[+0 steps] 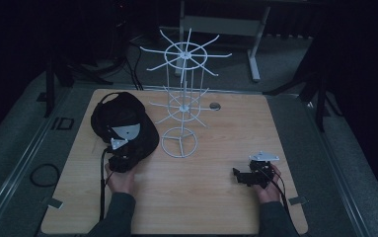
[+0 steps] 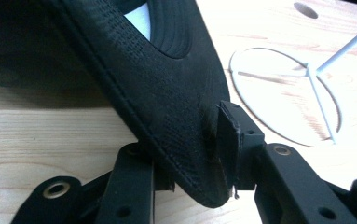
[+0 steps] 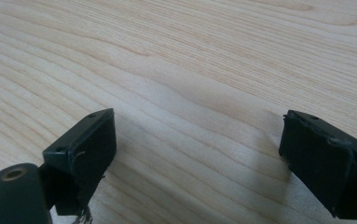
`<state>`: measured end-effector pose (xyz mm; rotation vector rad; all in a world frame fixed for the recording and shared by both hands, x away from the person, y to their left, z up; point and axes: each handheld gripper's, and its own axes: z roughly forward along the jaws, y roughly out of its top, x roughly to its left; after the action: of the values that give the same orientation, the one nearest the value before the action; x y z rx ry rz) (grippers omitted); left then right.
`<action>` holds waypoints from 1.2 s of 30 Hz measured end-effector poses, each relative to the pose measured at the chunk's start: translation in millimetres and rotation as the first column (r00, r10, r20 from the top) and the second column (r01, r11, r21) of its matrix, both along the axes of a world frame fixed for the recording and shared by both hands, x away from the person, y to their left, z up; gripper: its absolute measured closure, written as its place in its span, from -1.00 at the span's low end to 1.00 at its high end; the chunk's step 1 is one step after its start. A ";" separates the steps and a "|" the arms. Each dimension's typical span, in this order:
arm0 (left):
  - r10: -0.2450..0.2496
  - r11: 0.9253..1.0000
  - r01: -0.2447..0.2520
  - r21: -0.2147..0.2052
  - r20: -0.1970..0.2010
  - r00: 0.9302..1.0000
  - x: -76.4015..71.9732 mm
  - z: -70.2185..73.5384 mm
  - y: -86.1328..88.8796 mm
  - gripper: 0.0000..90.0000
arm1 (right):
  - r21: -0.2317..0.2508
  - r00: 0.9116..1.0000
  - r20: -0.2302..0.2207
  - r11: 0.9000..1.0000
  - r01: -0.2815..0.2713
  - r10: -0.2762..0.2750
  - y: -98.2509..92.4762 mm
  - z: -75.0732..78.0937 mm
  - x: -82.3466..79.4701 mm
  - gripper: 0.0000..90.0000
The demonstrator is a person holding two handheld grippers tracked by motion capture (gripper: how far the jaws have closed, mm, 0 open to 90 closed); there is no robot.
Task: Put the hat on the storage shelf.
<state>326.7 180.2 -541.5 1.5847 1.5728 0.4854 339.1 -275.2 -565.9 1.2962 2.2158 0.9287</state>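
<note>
Cap (image 1: pixel 122 123), black, lies on the wooden surface (image 1: pixel 201 197) at about ten o'clock from its middle, brim toward the person. Left gripper (image 1: pixel 119 154) is clamped on the brim's edge; in the left gripper view the brim (image 2: pixel 176 102) sits pinched between the two jaws. Just beside the cap, at its three o'clock, stands a white wire rack (image 1: pixel 182 94) on a ring base. Right gripper (image 1: pixel 240 175) rests well apart at four o'clock, jaws spread wide over bare wood.
</note>
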 end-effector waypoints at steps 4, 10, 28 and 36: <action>-0.010 0.999 0.010 -0.034 0.003 1.000 -2.4 3.4 2.5 0.60 | 0.000 1.000 0.000 1.000 0.000 0.000 0.0 0.0 0.0 -0.76; -0.016 0.995 0.015 -0.096 -0.010 1.000 -5.5 5.6 7.5 0.67 | 0.000 1.000 0.000 1.000 -0.001 0.001 0.1 0.0 0.0 -0.76; -0.039 0.982 0.039 -0.183 0.000 0.999 -6.9 19.7 23.2 0.93 | 0.000 1.000 0.001 1.000 -0.004 0.004 0.2 0.0 -0.1 -0.76; -0.037 0.986 0.041 -0.160 0.028 0.999 -6.9 29.0 27.5 0.93 | -0.001 1.000 0.001 1.000 -0.006 0.006 0.2 0.0 -0.1 -0.76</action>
<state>319.8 207.7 -512.5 1.4788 1.5198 0.3462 339.0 -275.0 -565.9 1.2894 2.2206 0.9306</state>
